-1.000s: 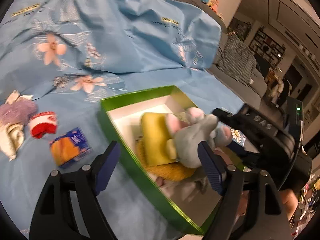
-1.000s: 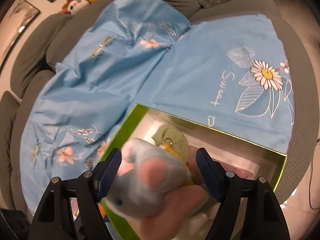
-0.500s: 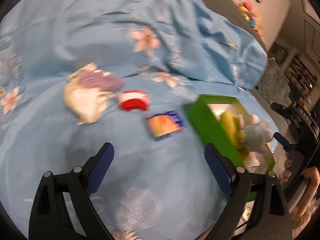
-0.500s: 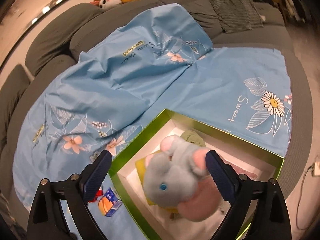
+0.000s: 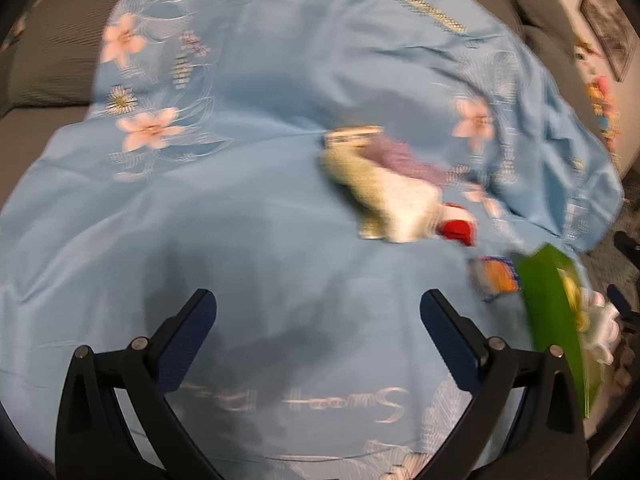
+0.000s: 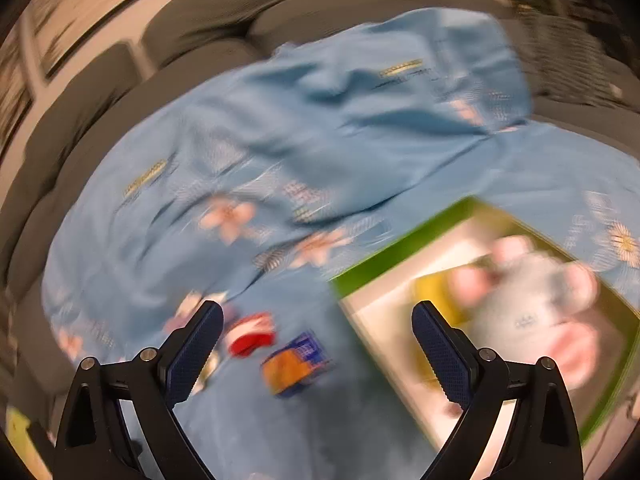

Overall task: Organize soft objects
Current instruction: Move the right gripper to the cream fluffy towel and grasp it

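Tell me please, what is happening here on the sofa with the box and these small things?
A person with a gripper in each hand is sorting soft things into a green box. A grey and pink plush toy already lies inside. Both grippers hold nothing: the left gripper is opening over the blue sheet; the right gripper is open. A white and purple plush, a red and white item and an orange and blue packet wait outside.
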Motion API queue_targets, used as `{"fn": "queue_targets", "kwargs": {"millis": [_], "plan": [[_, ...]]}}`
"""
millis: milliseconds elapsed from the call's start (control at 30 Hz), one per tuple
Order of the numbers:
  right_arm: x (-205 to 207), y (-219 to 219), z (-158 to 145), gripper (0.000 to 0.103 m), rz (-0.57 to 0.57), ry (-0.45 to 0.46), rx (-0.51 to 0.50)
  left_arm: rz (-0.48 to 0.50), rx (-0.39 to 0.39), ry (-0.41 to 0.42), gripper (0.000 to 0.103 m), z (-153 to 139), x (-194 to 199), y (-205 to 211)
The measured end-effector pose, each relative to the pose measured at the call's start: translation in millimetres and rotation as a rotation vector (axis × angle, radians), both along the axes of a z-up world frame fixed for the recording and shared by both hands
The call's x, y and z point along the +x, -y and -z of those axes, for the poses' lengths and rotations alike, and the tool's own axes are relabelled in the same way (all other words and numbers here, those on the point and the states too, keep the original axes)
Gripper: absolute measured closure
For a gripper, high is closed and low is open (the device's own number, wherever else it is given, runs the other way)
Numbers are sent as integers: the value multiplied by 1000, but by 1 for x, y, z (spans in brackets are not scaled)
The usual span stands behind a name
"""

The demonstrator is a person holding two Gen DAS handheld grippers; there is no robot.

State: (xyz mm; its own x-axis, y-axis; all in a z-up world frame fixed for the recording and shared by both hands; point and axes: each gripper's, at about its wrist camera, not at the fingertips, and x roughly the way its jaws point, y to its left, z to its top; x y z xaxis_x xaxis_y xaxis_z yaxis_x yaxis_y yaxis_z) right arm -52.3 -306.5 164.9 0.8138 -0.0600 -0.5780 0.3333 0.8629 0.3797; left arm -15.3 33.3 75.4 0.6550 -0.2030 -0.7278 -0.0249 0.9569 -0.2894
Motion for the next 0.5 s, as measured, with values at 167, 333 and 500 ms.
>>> {"fn": "queue_targets", "kwargs": {"millis": [167, 333, 500], "plan": [[41, -59, 29, 7, -226, -72, 64, -79, 11, -9, 1, 3, 2, -21], [82, -125, 60, 7, -365, -171, -36, -160, -19, -24, 1, 4, 4, -44], [103, -172, 68, 7, -407, -188, -285, -199, -69, -32, 1, 0, 4, -63]]}}
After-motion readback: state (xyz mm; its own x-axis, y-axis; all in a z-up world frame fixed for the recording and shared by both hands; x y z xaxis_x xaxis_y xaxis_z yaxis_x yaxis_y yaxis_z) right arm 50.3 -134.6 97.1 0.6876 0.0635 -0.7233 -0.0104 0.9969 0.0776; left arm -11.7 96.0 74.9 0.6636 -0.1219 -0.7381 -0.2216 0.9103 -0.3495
